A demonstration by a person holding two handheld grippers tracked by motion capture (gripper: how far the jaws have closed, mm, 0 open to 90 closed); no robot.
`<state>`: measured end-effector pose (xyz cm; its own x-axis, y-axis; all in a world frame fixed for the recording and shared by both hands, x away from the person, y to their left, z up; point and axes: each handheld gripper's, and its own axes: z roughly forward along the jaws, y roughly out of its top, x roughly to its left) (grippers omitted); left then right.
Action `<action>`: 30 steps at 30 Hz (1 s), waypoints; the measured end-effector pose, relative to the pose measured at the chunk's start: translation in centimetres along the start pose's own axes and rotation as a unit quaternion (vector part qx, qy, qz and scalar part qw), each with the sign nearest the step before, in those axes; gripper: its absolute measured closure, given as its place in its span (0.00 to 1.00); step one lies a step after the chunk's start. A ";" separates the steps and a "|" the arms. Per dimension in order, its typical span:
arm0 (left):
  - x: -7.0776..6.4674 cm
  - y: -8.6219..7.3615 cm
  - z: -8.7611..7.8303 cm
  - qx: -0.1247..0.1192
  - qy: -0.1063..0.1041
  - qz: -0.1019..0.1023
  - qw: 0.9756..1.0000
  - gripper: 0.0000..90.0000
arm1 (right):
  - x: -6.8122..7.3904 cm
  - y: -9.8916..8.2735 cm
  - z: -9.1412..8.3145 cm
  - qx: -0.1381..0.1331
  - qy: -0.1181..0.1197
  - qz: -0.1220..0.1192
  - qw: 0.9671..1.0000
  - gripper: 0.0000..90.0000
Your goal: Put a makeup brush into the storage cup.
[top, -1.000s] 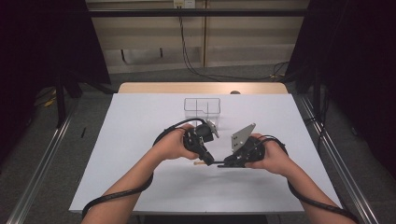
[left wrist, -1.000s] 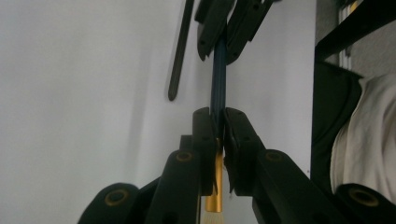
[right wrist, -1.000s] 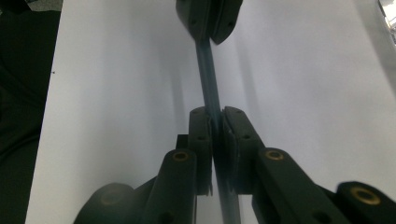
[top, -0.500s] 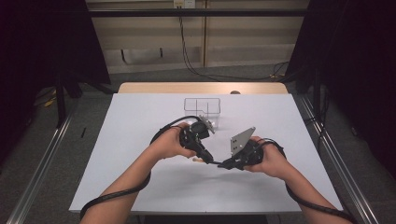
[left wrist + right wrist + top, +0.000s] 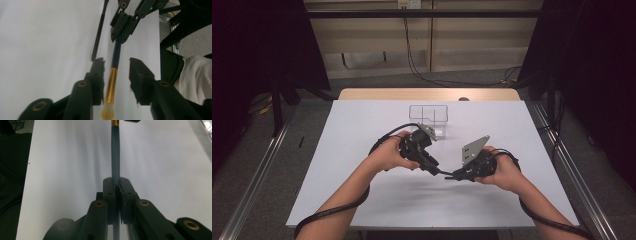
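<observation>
A person holds two grippers above a white table (image 5: pixel 352 150); the right gripper (image 5: pixel 117 183) is clenched on the dark blue handle of a makeup brush (image 5: pixel 113 72), held level over the table between both hands; the left gripper (image 5: pixel 116 75) has just been opening, its jaws now apart on either side of the brush's gold ferrule, not pressing it; the pale bristles point toward the left hand; a clear box (image 5: pixel 428 114) sits behind.
</observation>
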<state>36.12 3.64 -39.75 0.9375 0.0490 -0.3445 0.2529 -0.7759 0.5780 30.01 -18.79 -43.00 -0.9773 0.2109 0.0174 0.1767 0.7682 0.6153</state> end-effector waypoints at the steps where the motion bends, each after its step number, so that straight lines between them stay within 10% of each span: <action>1: 0.0 -0.1 -0.1 -0.010 0.004 0.002 1.000 0.63 | -0.1 0.0 0.0 -0.001 0.000 -0.001 1.000 0.95; 14: 0.4 -2.4 -0.6 -0.093 0.018 0.000 0.996 0.19 | -0.1 -0.6 0.1 -0.011 -0.008 0.016 1.000 0.95; 30: 0.4 -5.2 -1.3 -0.190 0.045 -0.015 0.981 0.08 | -0.1 -1.2 0.3 -0.038 -0.012 0.037 0.999 0.95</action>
<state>35.46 8.57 -41.91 0.9413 0.1367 -0.3087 0.3353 -0.4838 0.8084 29.92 -19.56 -43.94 -0.9588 0.2800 0.0474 0.2382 0.7023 0.6709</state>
